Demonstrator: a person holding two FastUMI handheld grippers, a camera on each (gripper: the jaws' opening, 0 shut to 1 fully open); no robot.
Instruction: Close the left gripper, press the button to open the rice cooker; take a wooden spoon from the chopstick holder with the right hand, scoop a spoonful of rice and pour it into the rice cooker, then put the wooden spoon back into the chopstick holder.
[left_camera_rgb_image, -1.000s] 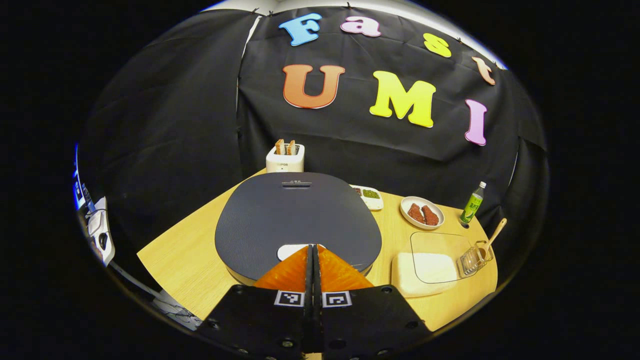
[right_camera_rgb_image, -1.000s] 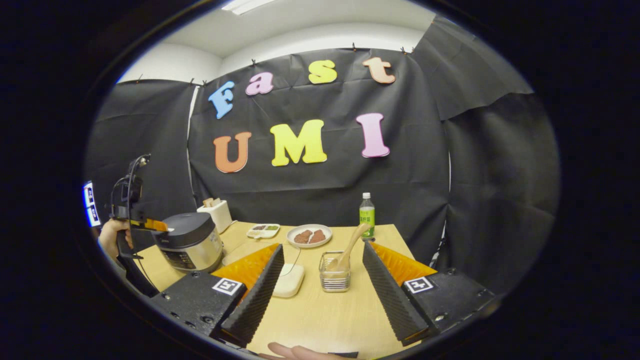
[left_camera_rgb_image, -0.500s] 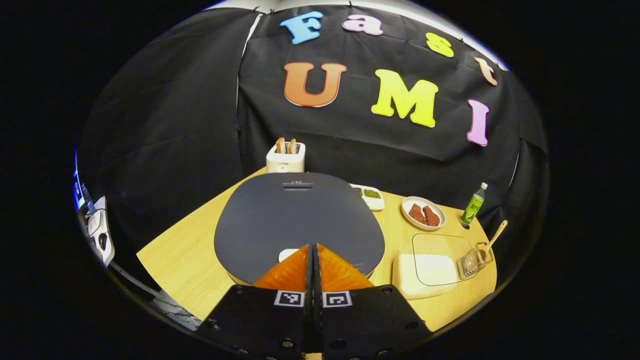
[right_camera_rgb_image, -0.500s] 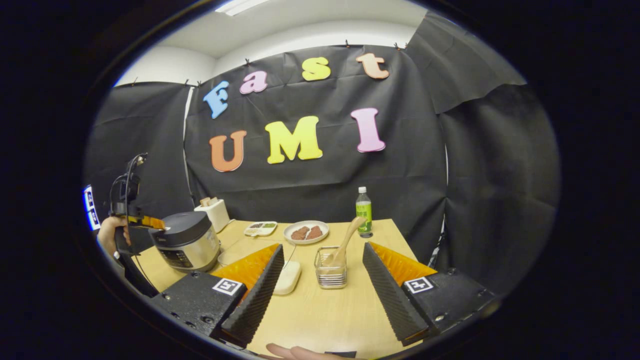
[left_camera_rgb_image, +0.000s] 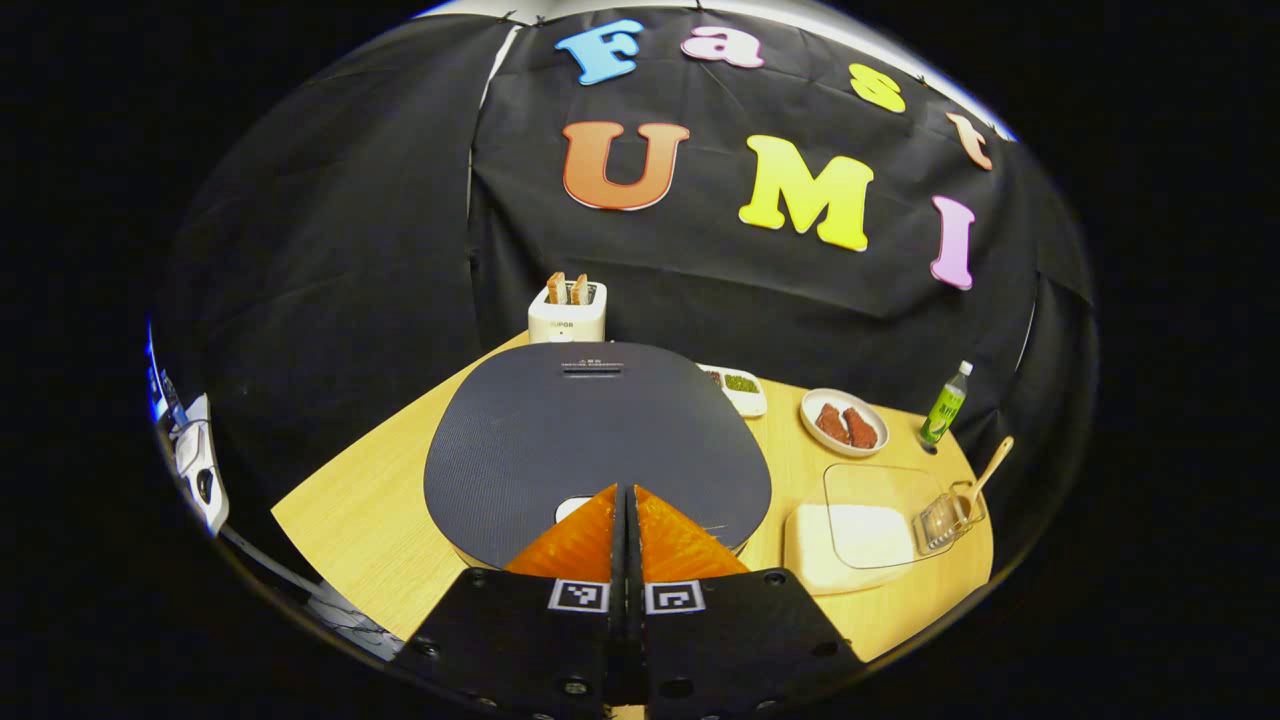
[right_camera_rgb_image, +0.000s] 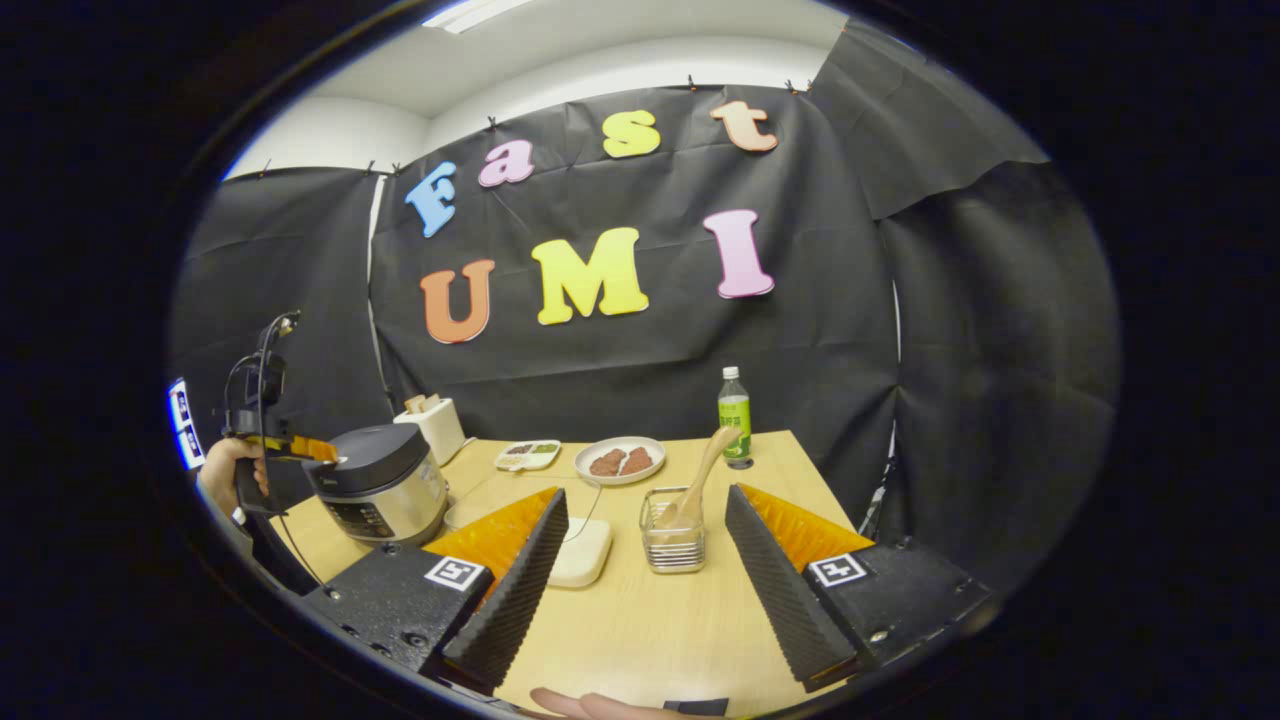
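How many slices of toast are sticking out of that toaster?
2. Both slices stand side by side in the toaster at the table's far edge, behind the rice cooker: one slice left, one slice right.

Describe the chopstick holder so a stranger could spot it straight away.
On the wooden table, look right of the rice cooker, past the flat white rice box. The chopstick holder is the small clear ribbed cup in front of the green bottle. It alone has a wooden spoon leaning out of it.
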